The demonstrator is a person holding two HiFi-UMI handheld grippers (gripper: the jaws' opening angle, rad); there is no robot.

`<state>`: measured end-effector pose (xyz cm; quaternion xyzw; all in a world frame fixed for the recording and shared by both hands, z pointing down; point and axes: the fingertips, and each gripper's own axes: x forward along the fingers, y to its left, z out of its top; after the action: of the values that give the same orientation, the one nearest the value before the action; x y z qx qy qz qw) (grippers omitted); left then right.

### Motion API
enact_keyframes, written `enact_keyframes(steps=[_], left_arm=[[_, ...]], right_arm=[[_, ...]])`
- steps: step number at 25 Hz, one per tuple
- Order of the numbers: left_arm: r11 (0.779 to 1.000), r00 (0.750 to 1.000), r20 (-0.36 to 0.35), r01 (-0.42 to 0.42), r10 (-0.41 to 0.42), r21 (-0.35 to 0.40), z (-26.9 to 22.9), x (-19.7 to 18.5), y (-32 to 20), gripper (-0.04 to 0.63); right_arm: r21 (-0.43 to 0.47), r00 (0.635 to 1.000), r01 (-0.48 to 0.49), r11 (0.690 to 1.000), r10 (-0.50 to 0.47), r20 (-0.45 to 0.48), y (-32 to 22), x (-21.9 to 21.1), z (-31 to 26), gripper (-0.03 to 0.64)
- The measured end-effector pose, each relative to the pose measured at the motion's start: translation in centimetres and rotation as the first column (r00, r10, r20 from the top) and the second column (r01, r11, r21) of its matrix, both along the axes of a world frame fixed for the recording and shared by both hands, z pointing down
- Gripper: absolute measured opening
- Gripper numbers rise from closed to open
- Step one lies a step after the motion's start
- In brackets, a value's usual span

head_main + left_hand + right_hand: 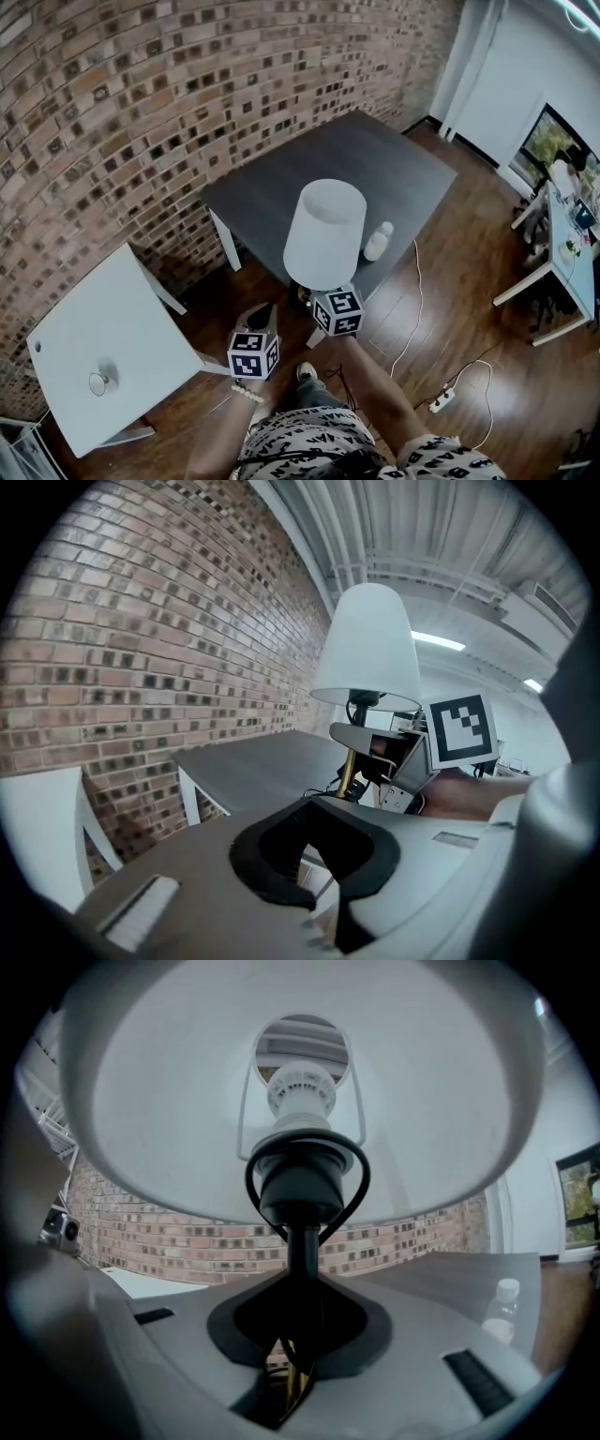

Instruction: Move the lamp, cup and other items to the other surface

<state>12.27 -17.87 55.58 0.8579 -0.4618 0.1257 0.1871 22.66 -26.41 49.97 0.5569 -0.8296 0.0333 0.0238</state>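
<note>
Closest in, my left gripper (323, 902) has its jaws drawn together on nothing, so it's just along for the ride, riding a bit lower than and just beside the right one. My right gripper (292, 1372) is doing the work: its jaws are clamped on the thin stem (302, 1241) of the lamp (324, 234), low down under the socket. The lamp is upright and up in the air over the wooden floor (450, 281), touching neither surface.

Off to my left is the white surface (141, 300) with a small round thing (98, 382) on it. Might be the cup, but it's too small to tell. Straight ahead and further out is the dark surface (319, 159), with a white bottle (378, 242) near its front edge.

So I'd call this the carry step for the lamp, mid-transfer. Both grippers point at the dark surface, so my guess is that's where it's going. Next move needs the lamp kept vertical, brought over a bare patch clear of the bottle, lowered until the base sits flat, and only then the jaws let go. It's top-heavy with that shade, so a tilt is the risk.
</note>
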Motion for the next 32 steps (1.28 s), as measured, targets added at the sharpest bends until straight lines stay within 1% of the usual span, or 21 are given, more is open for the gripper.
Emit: enact_keyframes(steps=[2,6,11,15,19,23,28,32], left_arm=[[1.000,1.000,0.015,-0.018,0.018,-0.002,0.0,2.2,-1.8,0.006],[0.999,0.999,0.022,-0.034,0.034,-0.011,0.5,5.7,-5.2,0.006],[0.998,0.998,0.036,-0.053,0.054,-0.043,2.3,8.5,-8.6,0.005],[0.997,0.998,0.053,-0.041,0.045,-0.066,3.9,9.0,-10.8,0.006],[0.996,0.997,0.063,-0.034,0.040,-0.086,4.8,9.3,-12.4,0.005],[0.995,0.996,0.073,-0.033,0.040,-0.098,5.3,9.4,-13.2,0.006],[0.993,0.997,0.068,-0.016,0.024,-0.119,5.9,8.9,-14.0,0.006],[0.991,0.997,0.072,-0.011,0.020,-0.132,6.4,8.4,-14.0,0.006]], right_arm=[[0.002,1.000,-0.018,1.000,0.018,-0.003,-2.0,2.5,0.3,0.072],[0.006,0.999,-0.044,0.999,0.044,-0.019,-6.0,6.7,1.3,0.072],[-0.005,0.995,-0.102,0.995,0.102,-0.006,-10.6,11.1,3.7,0.072],[-0.024,0.992,-0.129,0.991,0.129,0.005,-13.5,13.2,6.0,0.072],[-0.042,0.989,-0.148,0.988,0.149,0.015,-15.6,14.3,7.8,0.072],[-0.052,0.987,-0.161,0.986,0.162,0.021,-17.2,14.9,8.8,0.072],[-0.046,0.987,-0.159,0.986,0.159,0.003,-19.1,15.1,9.3,0.072],[-0.050,0.987,-0.159,0.986,0.158,-0.010,-19.4,14.9,9.7,0.072]])
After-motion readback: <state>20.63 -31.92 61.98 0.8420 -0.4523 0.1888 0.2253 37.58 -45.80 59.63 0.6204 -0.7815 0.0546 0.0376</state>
